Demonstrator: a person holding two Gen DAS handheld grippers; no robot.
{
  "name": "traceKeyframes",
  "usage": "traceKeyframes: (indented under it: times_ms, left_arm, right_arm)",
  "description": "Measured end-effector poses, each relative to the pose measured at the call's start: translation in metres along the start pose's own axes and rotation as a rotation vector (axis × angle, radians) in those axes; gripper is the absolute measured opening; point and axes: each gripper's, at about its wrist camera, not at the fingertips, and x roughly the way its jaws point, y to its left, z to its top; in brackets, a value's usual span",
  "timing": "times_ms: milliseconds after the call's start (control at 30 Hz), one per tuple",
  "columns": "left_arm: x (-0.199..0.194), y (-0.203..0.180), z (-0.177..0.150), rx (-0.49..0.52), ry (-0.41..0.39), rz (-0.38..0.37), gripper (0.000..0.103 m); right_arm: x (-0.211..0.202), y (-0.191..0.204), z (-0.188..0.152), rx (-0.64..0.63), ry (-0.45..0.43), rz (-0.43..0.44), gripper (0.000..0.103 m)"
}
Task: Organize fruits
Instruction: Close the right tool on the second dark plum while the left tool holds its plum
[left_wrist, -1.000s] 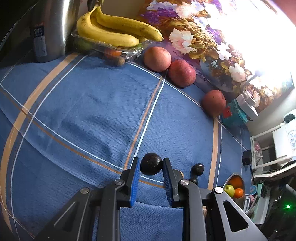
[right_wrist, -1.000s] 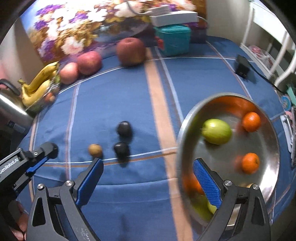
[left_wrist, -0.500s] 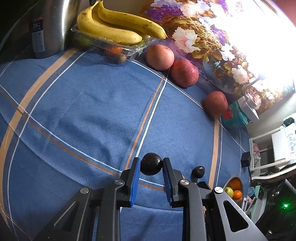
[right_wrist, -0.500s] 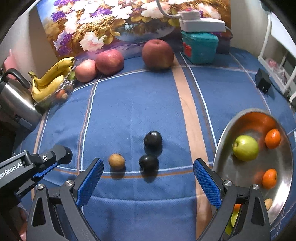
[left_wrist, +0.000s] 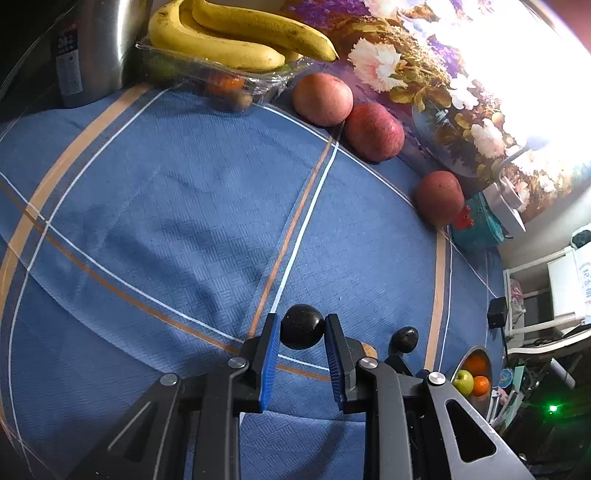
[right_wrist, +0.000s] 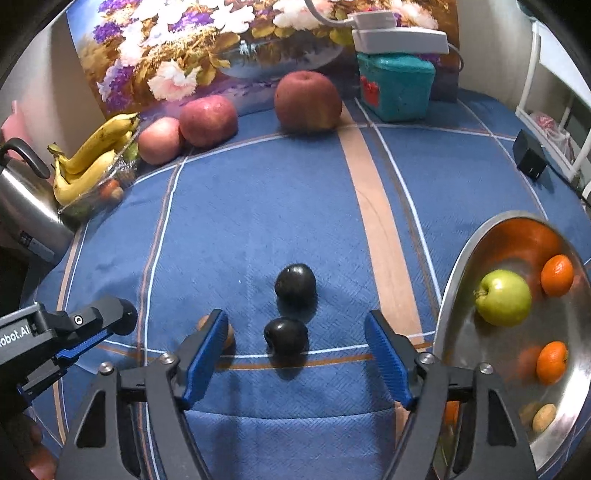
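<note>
My left gripper (left_wrist: 300, 334) is shut on a dark plum (left_wrist: 302, 331), held above the blue cloth; in the right wrist view that gripper (right_wrist: 123, 323) enters from the left. My right gripper (right_wrist: 295, 356) hangs over the cloth with its jaws closing. A second dark plum (right_wrist: 286, 336) lies between its fingers, and the pads stand apart from it. A third dark plum (right_wrist: 295, 284) lies just beyond. A small brown fruit (right_wrist: 228, 334) peeks from behind the left finger. The steel bowl (right_wrist: 452, 299) on the right holds a green apple (right_wrist: 503, 297) and oranges (right_wrist: 552, 362).
Three red apples (right_wrist: 308, 101) line the back by a floral panel (right_wrist: 207, 44). Bananas (right_wrist: 92, 158) rest on a clear tray beside a steel kettle (right_wrist: 26, 214). A teal box (right_wrist: 395, 86) and a black adapter (right_wrist: 530, 158) stand at the back right.
The right gripper has swung left and sunk over the plums, and its jaws have narrowed. The bowl now sits at the view's right edge. The left gripper keeps still with its plum.
</note>
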Motion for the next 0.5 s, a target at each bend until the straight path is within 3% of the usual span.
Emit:
traceKeyframes:
  times_ms: [500]
  left_arm:
    - [0.006, 0.000, 0.001, 0.002, 0.007, 0.005, 0.026]
  right_arm:
    - [0.012, -0.004, -0.006, 0.055, 0.042, 0.073, 0.030]
